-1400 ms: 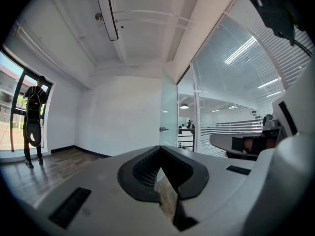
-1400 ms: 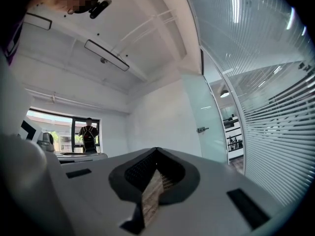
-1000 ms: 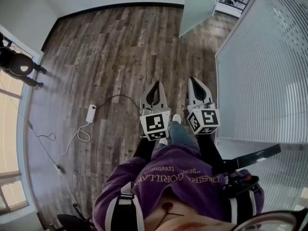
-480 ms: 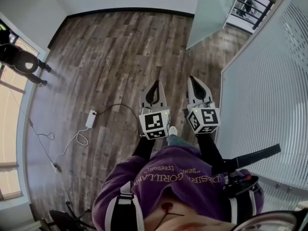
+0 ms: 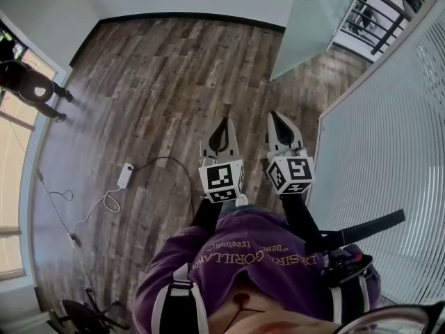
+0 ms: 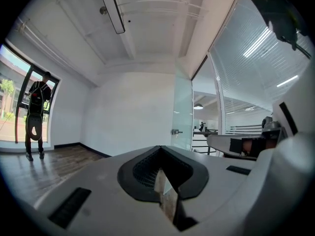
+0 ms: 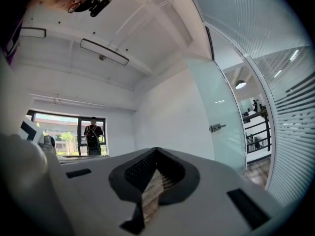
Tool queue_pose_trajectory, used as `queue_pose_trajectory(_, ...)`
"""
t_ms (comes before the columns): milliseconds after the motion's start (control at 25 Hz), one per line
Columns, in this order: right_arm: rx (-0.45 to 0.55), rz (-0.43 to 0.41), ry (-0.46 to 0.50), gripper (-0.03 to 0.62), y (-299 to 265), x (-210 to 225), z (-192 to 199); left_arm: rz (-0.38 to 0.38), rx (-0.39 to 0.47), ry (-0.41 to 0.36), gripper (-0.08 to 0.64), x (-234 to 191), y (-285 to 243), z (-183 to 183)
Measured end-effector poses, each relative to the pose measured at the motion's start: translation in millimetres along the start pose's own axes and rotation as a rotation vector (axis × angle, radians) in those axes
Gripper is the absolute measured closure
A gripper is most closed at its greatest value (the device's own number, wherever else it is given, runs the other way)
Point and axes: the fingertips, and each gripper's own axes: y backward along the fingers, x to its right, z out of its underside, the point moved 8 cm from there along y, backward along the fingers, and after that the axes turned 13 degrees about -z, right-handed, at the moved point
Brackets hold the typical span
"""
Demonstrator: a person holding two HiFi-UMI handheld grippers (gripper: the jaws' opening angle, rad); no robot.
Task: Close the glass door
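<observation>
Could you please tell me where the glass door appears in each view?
Head view: glass door, upper right.
Left gripper view: glass door, right of centre.
Right gripper view: glass door, right of centre.
Shared landmark: standing person, at left in all.

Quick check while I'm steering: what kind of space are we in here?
Probably a room in an office building. A frosted glass door with a lever handle stands open, a striped glass partition wall runs along the right, and the floor is wood plank.
</observation>
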Motion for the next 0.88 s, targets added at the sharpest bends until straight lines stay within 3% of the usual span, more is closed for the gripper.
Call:
queue_pose_trajectory(400,-0.015,-0.036,-0.021,0.603,-48.4,22.5,6.9,-0.006,-0.032,-0.001,0.558,-7.0,-46.7,7.0)
queue_pose_trajectory(880,0.006,0.002,0.001,0.603,-160.7,67.3,-2.1,0.008,0.002,0.000,0.558,-41.3,-172.9,-12.6)
